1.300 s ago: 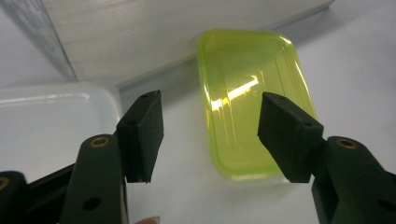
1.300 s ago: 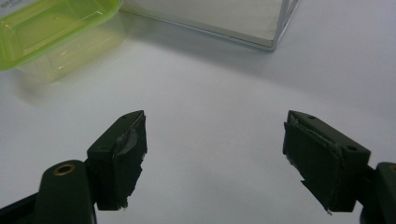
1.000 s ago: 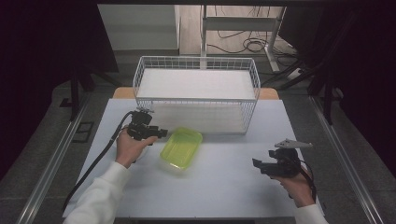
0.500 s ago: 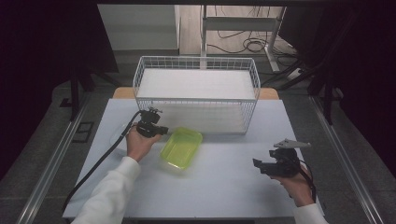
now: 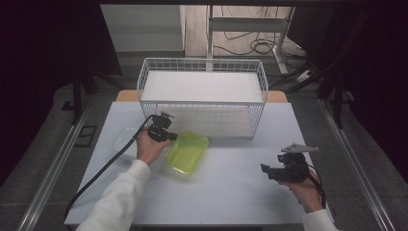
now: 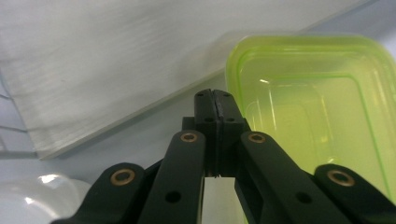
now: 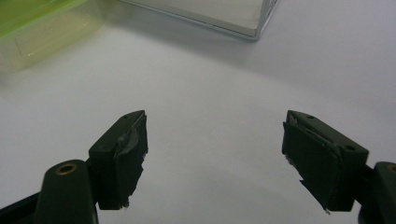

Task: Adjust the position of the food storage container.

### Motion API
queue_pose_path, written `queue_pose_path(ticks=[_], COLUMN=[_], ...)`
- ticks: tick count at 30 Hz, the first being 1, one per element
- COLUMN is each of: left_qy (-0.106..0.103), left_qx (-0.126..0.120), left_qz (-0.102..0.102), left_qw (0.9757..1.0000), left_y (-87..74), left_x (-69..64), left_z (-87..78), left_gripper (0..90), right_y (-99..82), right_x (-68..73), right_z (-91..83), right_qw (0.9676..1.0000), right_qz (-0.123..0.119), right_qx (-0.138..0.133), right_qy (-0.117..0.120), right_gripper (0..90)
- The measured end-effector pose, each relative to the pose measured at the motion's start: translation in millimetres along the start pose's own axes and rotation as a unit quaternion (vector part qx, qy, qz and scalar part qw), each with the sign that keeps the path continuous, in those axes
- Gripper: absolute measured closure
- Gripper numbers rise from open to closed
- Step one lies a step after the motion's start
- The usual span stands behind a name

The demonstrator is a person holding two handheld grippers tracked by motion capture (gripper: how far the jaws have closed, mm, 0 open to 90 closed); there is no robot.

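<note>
**Left tool shut at the corner of the green tub**

The left tool [image 6: 215,100] is seen with its jaws pressed together, and nothing can be made out between them. It is held just beside the rear left corner of the lime-green plastic tub [image 5: 186,153]. Whether the thin rim is nipped cannot be told, since the seam between the pads looks bare.

The right tool [image 5: 266,168] is held spread wide over bare bench [image 5: 231,192], well apart from the tub, with nothing between its jaws.

If the tub is to be lifted, a hold on the rim wall itself is judged to be needed. The jaws would best be parted, one pad set inside the wall and one outside, and then closed squarely. A pinch on the rounded corner is likely to slip.

The tub lies near the middle of the bench, upright and open, and nothing is seen in it. The white wire basket [image 5: 202,65] stands behind it, lined with a pale sheet and otherwise bare. A clear, shallow plastic piece [image 5: 124,143], perhaps a lid, lies beside the left hand.
</note>
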State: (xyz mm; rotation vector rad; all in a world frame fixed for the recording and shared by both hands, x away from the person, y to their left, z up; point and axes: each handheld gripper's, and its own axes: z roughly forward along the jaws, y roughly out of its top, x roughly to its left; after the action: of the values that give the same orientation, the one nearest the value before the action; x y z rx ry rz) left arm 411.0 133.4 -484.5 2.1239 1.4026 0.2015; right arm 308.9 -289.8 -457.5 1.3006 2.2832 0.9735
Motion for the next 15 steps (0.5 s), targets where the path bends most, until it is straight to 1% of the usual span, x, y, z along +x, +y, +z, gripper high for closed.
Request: queue_pose_path(ticks=[1,2,3,4,7,9,12,15], left_qy=[0.000,-0.001,-0.002,-0.001,-0.007,-0.010,-0.019,-0.028], left_qx=[0.003,0.003,0.008,0.006,0.007,0.004,0.005,0.008], left_qz=[0.004,0.003,0.009,0.005,0.003,0.003,0.006,0.009], left_qw=[1.0000,1.0000,0.9999,1.0000,0.9999,0.9999,0.9998,0.9996], left_y=[0.2,0.4,0.7,0.8,0.9,0.2,-0.9,-2.1], left_x=[0.0,-0.5,0.0,-1.0,-2.4,-4.1,-8.5,-16.2], left_z=[1.8,3.8,4.7,5.8,8.6,9.9,10.4,11.2], left_gripper=[89.5,89.5,89.5,89.5,89.6,89.6,89.6,89.6], right_y=[-0.1,-0.2,-0.3,-0.4,-0.8,-1.0,-0.8,-0.3], right_x=[-0.1,-0.2,-0.5,-0.8,-1.3,-1.4,-1.2,-0.6], right_z=[0.1,0.2,0.2,0.2,0.4,0.8,1.3,1.5], right_qw=[1.0000,1.0000,1.0000,1.0000,1.0000,1.0000,1.0000,1.0000], right_qz=[0.000,-0.001,0.000,0.000,0.001,0.000,-0.001,-0.003], right_qx=[0.000,0.000,0.000,0.000,0.001,0.002,0.003,0.003], right_qy=[0.000,-0.001,-0.002,-0.002,-0.003,-0.003,-0.004,-0.004], right_gripper=[22.3,22.3,22.3,22.3,22.3,22.3,22.3,22.3])
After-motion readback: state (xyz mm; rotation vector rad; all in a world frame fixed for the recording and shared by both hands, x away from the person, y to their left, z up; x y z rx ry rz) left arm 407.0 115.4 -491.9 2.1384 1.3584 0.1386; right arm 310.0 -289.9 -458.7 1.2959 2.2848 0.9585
